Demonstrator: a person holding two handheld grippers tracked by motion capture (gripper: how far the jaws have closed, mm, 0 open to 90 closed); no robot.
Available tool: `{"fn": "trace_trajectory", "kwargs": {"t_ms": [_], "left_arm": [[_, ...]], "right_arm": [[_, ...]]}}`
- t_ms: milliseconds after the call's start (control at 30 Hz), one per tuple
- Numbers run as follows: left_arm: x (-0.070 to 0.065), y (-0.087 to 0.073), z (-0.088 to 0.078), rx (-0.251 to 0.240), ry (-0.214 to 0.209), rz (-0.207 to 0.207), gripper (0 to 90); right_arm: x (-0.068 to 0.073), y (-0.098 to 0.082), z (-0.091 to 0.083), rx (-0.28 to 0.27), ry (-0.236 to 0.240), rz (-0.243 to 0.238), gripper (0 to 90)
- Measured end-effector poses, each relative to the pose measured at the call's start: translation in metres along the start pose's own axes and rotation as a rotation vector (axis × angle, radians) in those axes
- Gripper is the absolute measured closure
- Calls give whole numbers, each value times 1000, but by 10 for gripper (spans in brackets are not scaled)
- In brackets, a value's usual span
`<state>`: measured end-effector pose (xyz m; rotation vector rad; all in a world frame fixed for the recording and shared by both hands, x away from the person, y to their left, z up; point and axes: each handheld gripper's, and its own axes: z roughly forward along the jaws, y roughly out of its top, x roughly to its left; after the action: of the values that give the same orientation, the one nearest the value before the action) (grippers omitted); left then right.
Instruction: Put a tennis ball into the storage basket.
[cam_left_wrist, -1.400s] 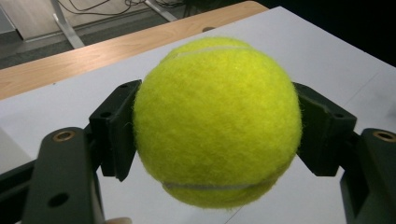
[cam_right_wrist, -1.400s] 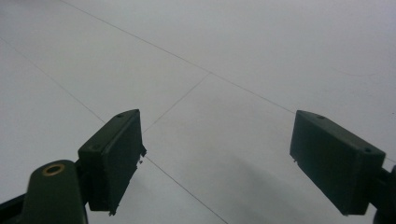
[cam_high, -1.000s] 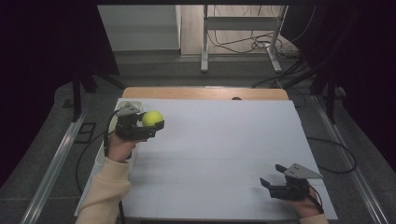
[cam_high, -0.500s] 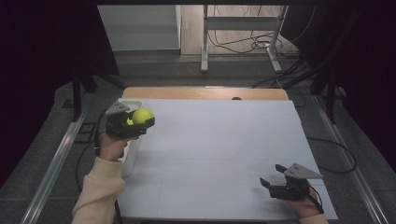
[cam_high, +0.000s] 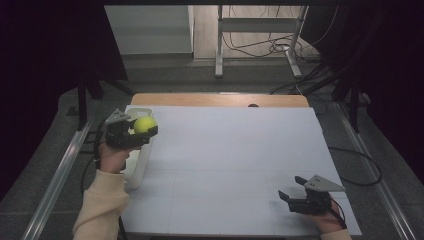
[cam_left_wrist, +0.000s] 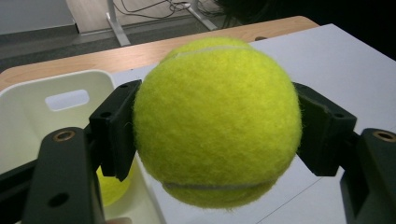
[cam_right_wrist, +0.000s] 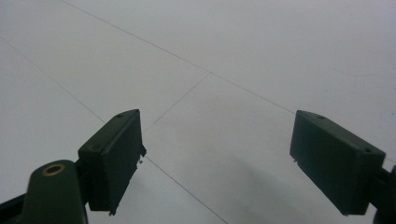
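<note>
Left hand-held gripper (cam_high: 142, 134) clamps tennis ball (cam_high: 145, 124) between both pads, above table's left edge. White bin (cam_left_wrist: 32, 109) lies directly beside and below ball, on gripper's left in left gripper view; second ball (cam_left_wrist: 112, 186) already inside. Left hand nearer bin. Right hand-held gripper (cam_high: 295, 192) idle near front right corner, jaws apart, empty. White table (cam_high: 230, 150), bare; dark room, cables on floor beyond.

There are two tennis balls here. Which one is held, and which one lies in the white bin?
The big tennis ball is clamped in the left hand-held gripper. The other ball lies low inside the white bin, partly hidden behind a jaw.
</note>
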<state>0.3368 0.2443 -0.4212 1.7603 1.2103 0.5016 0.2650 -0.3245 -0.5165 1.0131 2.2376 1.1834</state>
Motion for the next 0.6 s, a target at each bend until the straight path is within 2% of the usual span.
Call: {"fn": "trace_trajectory", "kwargs": {"t_ms": [600], "left_arm": [[18, -7, -14, -1, 53, -31, 259]], "right_arm": [[0, 0, 0, 1, 0, 0, 177]]}}
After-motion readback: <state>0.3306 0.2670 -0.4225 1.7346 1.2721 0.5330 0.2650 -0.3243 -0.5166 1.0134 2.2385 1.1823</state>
